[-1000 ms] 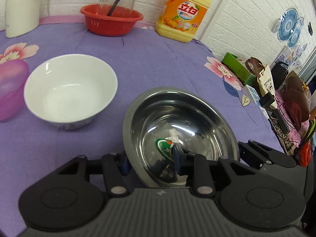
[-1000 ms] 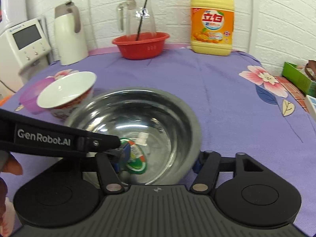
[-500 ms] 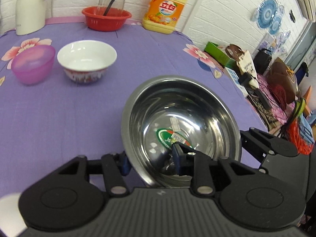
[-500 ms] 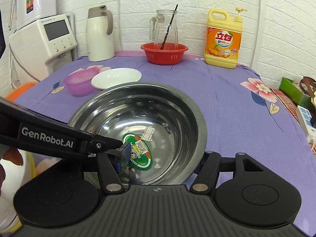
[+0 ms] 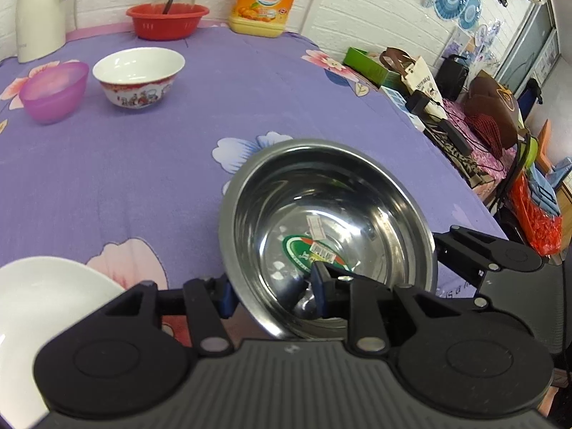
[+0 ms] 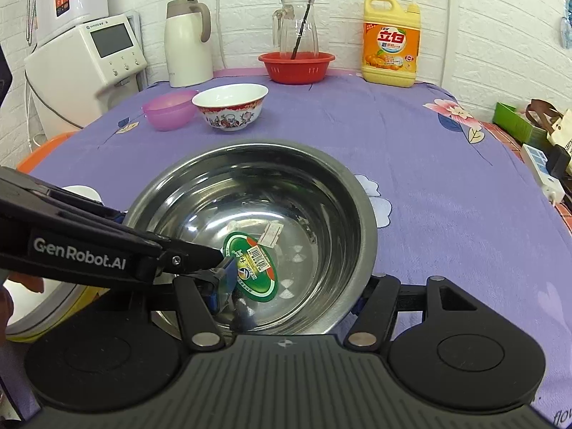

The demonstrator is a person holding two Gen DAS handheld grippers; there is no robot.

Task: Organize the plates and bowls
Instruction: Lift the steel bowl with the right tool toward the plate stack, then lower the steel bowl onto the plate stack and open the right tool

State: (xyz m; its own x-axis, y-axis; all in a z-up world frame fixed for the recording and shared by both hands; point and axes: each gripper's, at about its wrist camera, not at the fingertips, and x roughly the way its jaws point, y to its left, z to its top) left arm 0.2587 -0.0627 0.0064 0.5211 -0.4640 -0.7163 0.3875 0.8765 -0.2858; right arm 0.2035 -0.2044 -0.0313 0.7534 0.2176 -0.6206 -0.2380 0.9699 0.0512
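Together, two hand-held grippers held one steel bowl (image 5: 329, 228) above the near part of the table (image 5: 125, 164). The left hand-held gripper (image 5: 273, 295) pinched the bowl's left wall, one finger outside the rim and the other inside, its tip near the green sticker (image 5: 307, 254) on the bowl's floor. The right hand-held gripper (image 6: 289, 291) had one finger inside the bowl and the other outside the right wall; whether its pads pressed the metal could not be told, though its fingers straddled the rim rather than being pressed together. In the right wrist view the left tool's arm crossed into the bowl from the lower left.

Counted, the bowls on the table farther off were three: one white bowl with a red pattern (image 6: 230, 107), one pink plastic bowl (image 6: 169, 110) just beside it on its left, and one red basin (image 6: 296, 67) by the wall. One glass jug (image 6: 295, 30) stood in the basin with one dark stick in it. One white plate (image 5: 39, 307) lay at the near left corner, partly hidden by the left tool. Along the wall stood one white kettle (image 6: 186, 41), one yellow detergent bottle (image 6: 391, 41), and one white appliance with a screen (image 6: 85, 60) off the table's left side. The cloth was purple with flower prints.
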